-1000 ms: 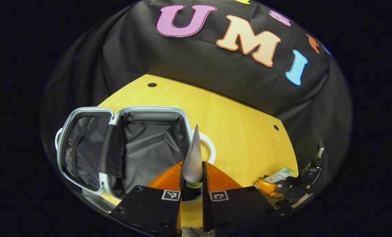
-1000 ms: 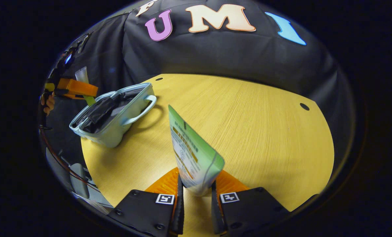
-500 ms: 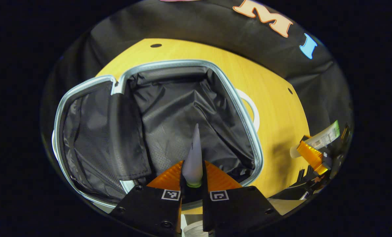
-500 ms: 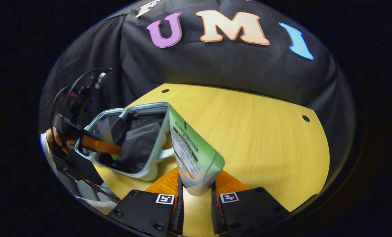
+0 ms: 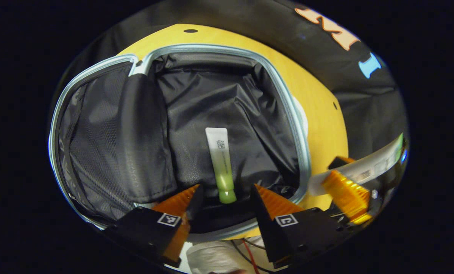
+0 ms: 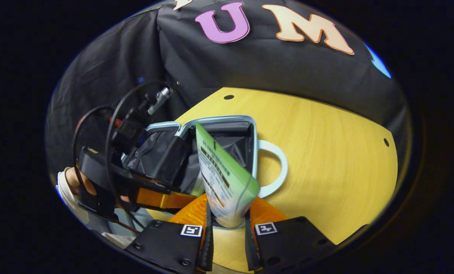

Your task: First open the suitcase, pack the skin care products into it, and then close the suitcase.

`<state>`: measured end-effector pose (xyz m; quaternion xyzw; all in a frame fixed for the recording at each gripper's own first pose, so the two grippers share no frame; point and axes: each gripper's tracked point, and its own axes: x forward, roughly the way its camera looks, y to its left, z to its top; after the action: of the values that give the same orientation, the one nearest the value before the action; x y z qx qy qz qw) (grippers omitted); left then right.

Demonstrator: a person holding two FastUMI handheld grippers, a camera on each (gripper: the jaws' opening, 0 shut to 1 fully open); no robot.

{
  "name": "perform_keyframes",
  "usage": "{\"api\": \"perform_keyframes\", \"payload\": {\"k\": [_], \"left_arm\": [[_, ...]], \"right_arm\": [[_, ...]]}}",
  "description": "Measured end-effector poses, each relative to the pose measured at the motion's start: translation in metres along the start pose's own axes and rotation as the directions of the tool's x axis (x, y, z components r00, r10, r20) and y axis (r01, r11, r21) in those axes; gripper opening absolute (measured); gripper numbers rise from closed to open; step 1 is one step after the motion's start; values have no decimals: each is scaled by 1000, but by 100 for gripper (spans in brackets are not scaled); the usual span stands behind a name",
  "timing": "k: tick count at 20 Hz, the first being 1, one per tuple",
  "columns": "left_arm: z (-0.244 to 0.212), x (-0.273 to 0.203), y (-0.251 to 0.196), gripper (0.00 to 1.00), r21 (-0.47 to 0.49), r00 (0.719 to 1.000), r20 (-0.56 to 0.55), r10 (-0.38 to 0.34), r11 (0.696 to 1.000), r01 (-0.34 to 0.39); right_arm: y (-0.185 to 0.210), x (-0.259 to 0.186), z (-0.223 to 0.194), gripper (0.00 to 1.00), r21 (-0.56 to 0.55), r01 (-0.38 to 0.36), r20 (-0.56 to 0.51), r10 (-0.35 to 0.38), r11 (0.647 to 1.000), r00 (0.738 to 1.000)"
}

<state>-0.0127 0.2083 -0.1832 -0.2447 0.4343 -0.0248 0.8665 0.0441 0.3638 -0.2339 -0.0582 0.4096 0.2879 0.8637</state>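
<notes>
In the left gripper view, the near rim of the suitcase point(image 5: 299, 152) is hidden behind the left gripper point(image 5: 225, 201) and its black finger mounts. The print on the small tube point(image 5: 221, 163) is too small to make out. In the right gripper view, the green-topped tube point(image 6: 223, 179) covers much of the suitcase's lining, and the hand point(image 6: 76, 182) holding the other gripper is mostly hidden, perhaps wearing a white cuff.

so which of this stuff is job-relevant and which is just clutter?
Job: open suitcase; small green-capped tube lying in it; green-and-white tube held in right gripper; left gripper, open.
Just there: wooden table; cables on the rig.
</notes>
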Motion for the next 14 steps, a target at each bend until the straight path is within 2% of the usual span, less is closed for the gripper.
{"api": "perform_keyframes", "payload": {"k": [1, 2, 4, 5, 7, 9, 10, 12, 14], "left_arm": [[4, -9, 2, 80, 0, 1000, 19, 3, 1000, -3], [8, -18, 5, 87, 2, 999, 38, 5, 1000, -5], [14, -39, 10, 90, -3, 998, 71, 1, 1000, -1], [17, -48, 16, 90, -4, 996, 89, 3, 1000, -3], [25, -68, 27, 91, -12, 991, 133, 2, 1000, -1], [34, -84, 36, 91, -28, 982, 186, -20, 999, 26], [35, -92, 42, 91, -40, 978, 207, -26, 999, 34], [37, -104, 60, 91, -69, 971, 237, -10, 997, 27], [39, -116, 77, 91, -100, 963, 270, 0, 995, 28]], "right_arm": [[4, 7, -3, 32, -7, -2, -21, 1, 1000, 1000], [6, 11, -7, 32, -17, -1, -42, 0, 1000, 999], [9, 23, -17, 36, -18, 0, -87, -2, 1000, 996], [12, 25, -23, 32, -9, 0, -108, -1, 1000, 994], [13, 35, -31, 34, -3, 15, -133, -15, 1000, 991], [9, 41, -36, 34, -23, 45, -142, -48, 999, 989], [8, 43, -37, 38, -33, 57, -143, -61, 998, 988], [6, 44, -40, 42, -42, 78, -149, -84, 996, 985], [11, 39, -28, 41, -34, 70, -103, -73, 997, 992]]}}
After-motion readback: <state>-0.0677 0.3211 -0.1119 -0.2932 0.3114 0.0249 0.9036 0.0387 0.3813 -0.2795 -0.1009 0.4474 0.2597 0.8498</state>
